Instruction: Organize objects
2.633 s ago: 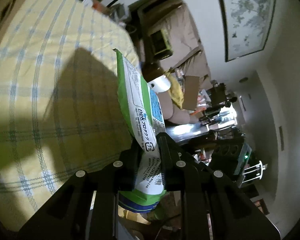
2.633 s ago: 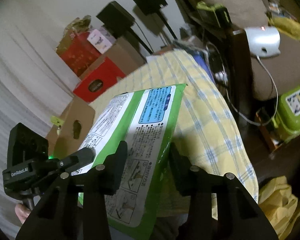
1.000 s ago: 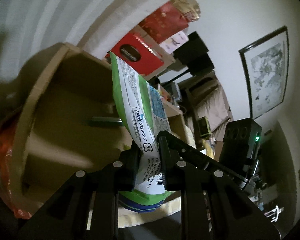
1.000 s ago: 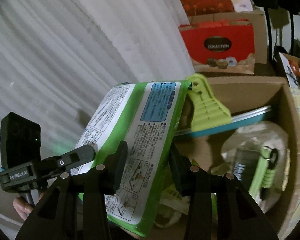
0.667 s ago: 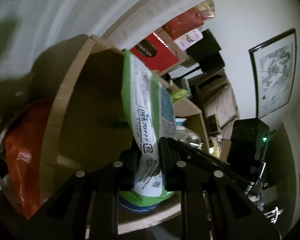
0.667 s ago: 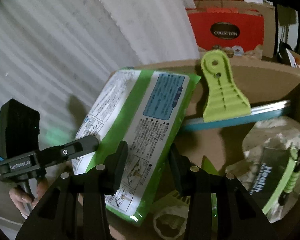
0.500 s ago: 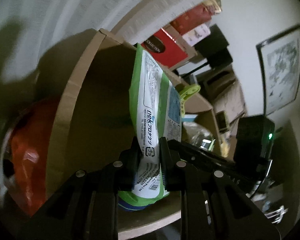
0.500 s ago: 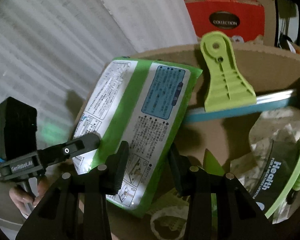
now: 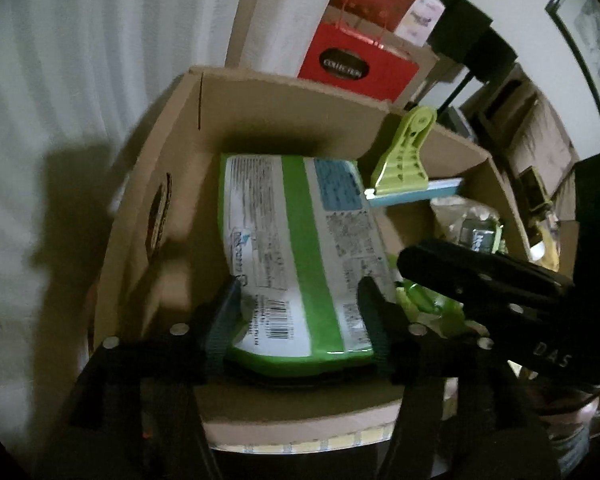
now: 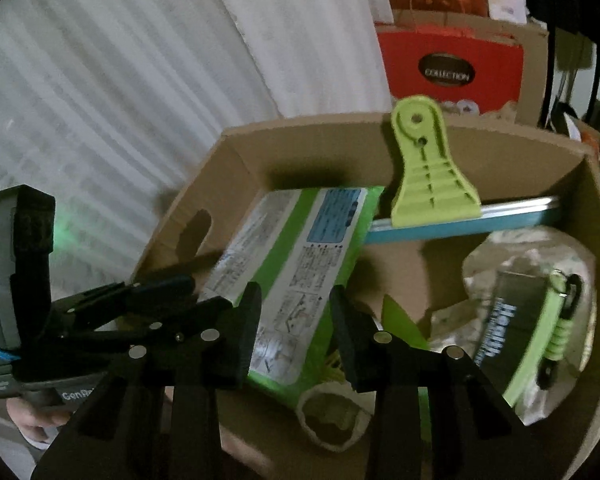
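Our left gripper (image 9: 296, 320) has just spread its jaws, and the flat green-and-white printed pouch (image 9: 296, 248), upright before, now lies released inside the brown cardboard box (image 9: 300, 104), toward its nine-o'clock wall. Our right gripper (image 10: 296, 332) stands apart too, grasping nothing; this item looks stowed.

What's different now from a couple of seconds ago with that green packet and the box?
The green packet was carried from over the checked cloth to the cardboard box and now lies flat inside. The left tongs, which pinched its edge, have just been opening and now straddle it loosely. The right tongs have been closing slightly; the packet sits between them, grip unclear. The squeegee in the box is unchanged.
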Demonstrator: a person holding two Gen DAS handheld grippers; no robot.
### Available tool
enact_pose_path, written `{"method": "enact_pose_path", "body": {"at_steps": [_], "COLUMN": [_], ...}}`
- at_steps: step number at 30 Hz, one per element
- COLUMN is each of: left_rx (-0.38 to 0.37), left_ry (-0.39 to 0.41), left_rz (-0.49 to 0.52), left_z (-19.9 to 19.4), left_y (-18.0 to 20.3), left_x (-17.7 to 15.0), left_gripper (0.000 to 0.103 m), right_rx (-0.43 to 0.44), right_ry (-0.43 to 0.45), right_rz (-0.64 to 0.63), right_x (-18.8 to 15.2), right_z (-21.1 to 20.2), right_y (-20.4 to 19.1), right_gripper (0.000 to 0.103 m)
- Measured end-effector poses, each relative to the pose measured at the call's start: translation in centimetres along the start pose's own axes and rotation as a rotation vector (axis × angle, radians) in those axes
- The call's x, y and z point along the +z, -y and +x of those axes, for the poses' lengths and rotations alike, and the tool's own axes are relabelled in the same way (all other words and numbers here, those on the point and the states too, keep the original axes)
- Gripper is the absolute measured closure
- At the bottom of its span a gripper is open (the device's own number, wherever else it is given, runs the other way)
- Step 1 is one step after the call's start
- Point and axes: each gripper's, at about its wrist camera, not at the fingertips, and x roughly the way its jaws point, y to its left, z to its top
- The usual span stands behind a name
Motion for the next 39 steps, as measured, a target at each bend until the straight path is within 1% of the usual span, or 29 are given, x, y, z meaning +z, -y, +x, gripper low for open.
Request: {"method": "enact_pose_path", "body": {"at_steps": [2, 6, 8, 9, 11, 14, 16, 18, 22, 27, 31, 36, 39], "left_rx": [0.015, 0.011, 0.009, 0.009, 0.008, -0.022, -0.038, -0.044, -0.043, -0.032, 0.005, -0.022, -0.038], "left_ry": [0.031, 0.086, 0.108, 0.123, 0.143, 0.174, 0.182, 0.191, 0.198, 0.194, 0.208, 0.208, 0.215], "left_rz": [-0.006, -0.005, -0.003, 0.004, 0.012, 0.010, 0.007, 0.014, 0.039, 0.107, 0.164, 0.162, 0.174], "left_z": [-0.9, -2.8, -3.5, -3.9, -4.5, -5.5, -6.1, -6.5, -7.0, -7.3, -7.6, -7.9, -8.1], "left_y": [0.3, 1.0, 1.5, 1.8, 2.4, 3.2, 3.5, 4.1, 5.5, 7.9, 9.9, 11.1, 11.9], "left_x": [0.1, 0.0, 0.0, -0.2, -0.4, -0.9, -1.1, -1.5, -2.3, -3.8, -5.0, -6.0, -6.6], "left_gripper": [0.036, 0.033, 0.029, 0.025, 0.022, 0.020, 0.015, 0.013, 0.013, 0.012, 0.012, 0.012, 0.007], "right_rx": [0.000, -0.031, -0.058, -0.071, -0.085, -0.137, -0.174, -0.207, -0.245, -0.285, -0.303, -0.329, -0.324], "right_ry": [0.013, 0.052, 0.068, 0.075, 0.088, 0.112, 0.125, 0.138, 0.154, 0.180, 0.168, 0.182, 0.195], "right_rz": [0.000, -0.004, -0.008, -0.012, -0.018, -0.040, -0.061, -0.075, -0.070, -0.065, -0.052, -0.038, -0.014], "right_x": [-0.5, -1.2, -1.6, -1.9, -2.2, -2.8, -3.3, -4.0, -4.8, -6.1, -7.3, -8.6, -9.4], "right_z": [-1.0, -3.0, -3.9, -4.5, -5.3, -6.4, -7.2, -8.1, -9.4, -11.3, -12.2, -13.4, -14.3], "right_y": [-0.2, 0.0, 0.2, 0.3, 0.5, 0.7, 0.7, 0.8, 1.3, 1.8, 2.3, 2.7, 3.2], "right_gripper": [0.066, 0.066, 0.066, 0.065, 0.063, 0.055, 0.046, 0.044, 0.035, 0.027, 0.026, 0.024, 0.023]}}
